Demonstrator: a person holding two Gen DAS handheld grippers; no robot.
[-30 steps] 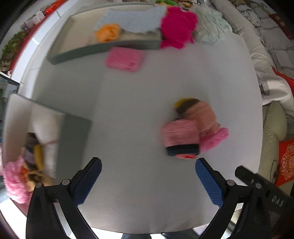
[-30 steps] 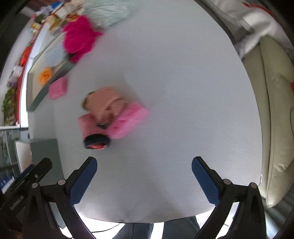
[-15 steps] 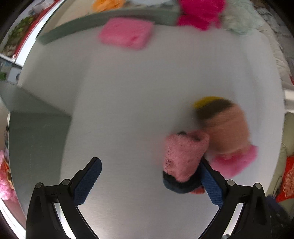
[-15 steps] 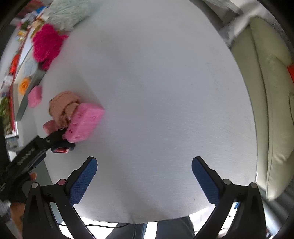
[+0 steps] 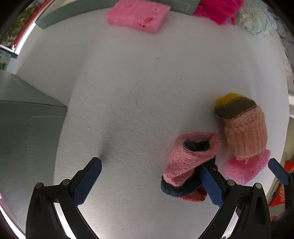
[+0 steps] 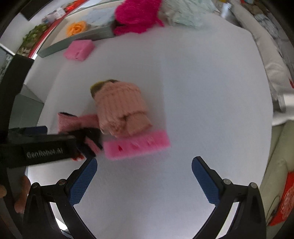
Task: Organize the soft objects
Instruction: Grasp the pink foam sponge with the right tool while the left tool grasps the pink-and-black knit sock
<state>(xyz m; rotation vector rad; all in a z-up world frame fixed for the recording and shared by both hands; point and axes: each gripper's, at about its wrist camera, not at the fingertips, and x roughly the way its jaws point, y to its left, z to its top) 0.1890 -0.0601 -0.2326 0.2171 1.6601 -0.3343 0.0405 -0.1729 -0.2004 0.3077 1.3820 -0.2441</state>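
Observation:
A pink knitted sock with a dark blue band lies on the white table, right against the inner side of my left gripper's right finger. My left gripper is open wide, low over the table. Beside the sock lie a peach knitted mitten with a brown and yellow tip and a pink sponge. In the right wrist view the mitten rests partly on the sponge, and the left gripper's body reaches in from the left. My right gripper is open and empty just in front of the sponge.
A grey fabric tray at the back holds an orange flower. A second pink sponge lies in front of it, with a magenta fluffy piece and pale green cloth beside. A grey box stands left. A sofa is right.
My left gripper has dropped lower and closer, so the sock now lies against its right finger. My right gripper has swung left toward the pile, which now sits centred ahead of it.

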